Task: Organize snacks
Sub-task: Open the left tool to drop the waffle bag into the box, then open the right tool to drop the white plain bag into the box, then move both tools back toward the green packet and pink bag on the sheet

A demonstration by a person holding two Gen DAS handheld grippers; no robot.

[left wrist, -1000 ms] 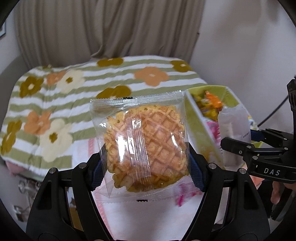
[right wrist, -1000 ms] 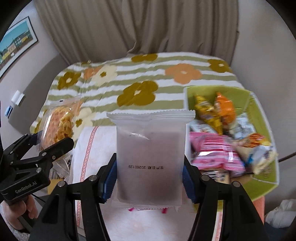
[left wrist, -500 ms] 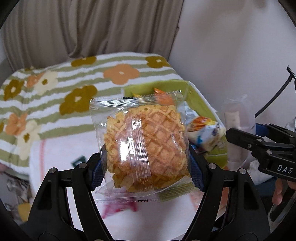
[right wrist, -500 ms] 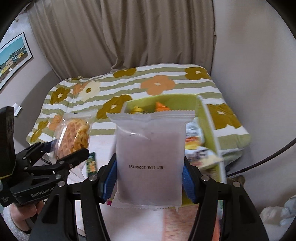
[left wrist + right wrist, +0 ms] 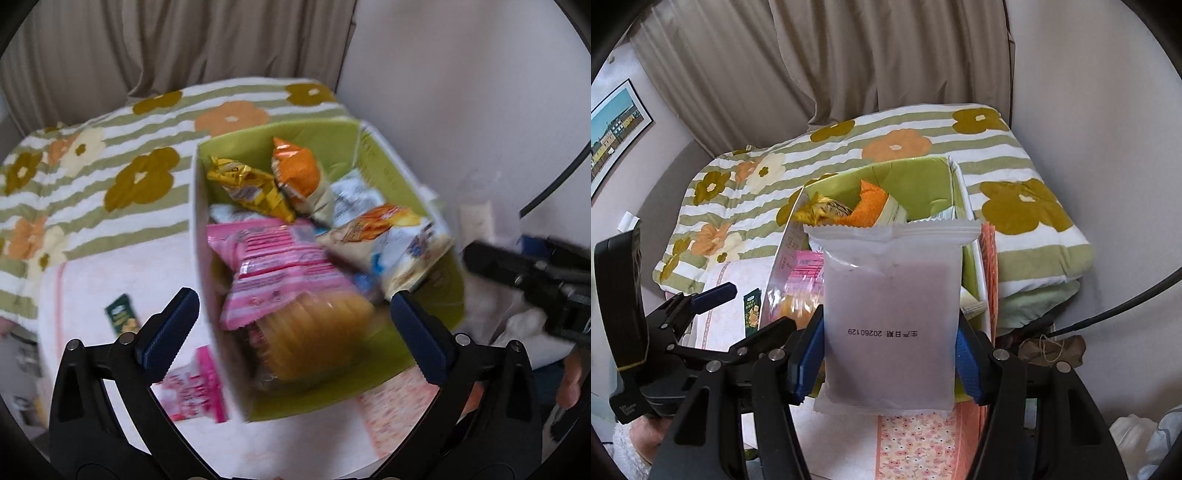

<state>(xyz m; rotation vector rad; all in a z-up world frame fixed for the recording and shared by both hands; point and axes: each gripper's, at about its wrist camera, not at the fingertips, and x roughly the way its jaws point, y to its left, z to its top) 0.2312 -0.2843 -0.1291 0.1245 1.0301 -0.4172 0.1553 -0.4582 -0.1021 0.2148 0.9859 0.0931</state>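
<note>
Now the waffle packet (image 5: pixel 314 336) lies blurred at the near end of the green box (image 5: pixel 373 155), low in the centre of the left wrist frame, whereas half a second ago it was pinched upright between the left gripper's pads. The left gripper (image 5: pixel 291 325) has let go: its two blue pads stand wide apart with nothing between them, one on each side of the box's near end. The waffle's exact tilt cannot be told through the motion blur.

One frosted white packet (image 5: pixel 892 317) remains clamped by the right gripper (image 5: pixel 890 354), exactly as in the earlier frames. It fills the middle of the right wrist frame, its long axis vertical, crimped top edge upward, with a printed date line across its lower half.

Inside the box, in the left wrist view, five more snacks can be counted: one pink packet (image 5: pixel 280 266) touching the waffle, one yellow bag (image 5: pixel 247 186), one orange bag (image 5: pixel 295 173), one orange-and-white bag (image 5: pixel 388 243) at the right wall, and one pale packet (image 5: pixel 354 195) behind it. Others beneath are hidden.

Outside the box, left of centre, sit one small green packet (image 5: pixel 122 317) and one pink-and-white packet (image 5: pixel 192 387) on a pale cloth (image 5: pixel 122 266), over a striped flowered blanket (image 5: pixel 147 140).
</note>
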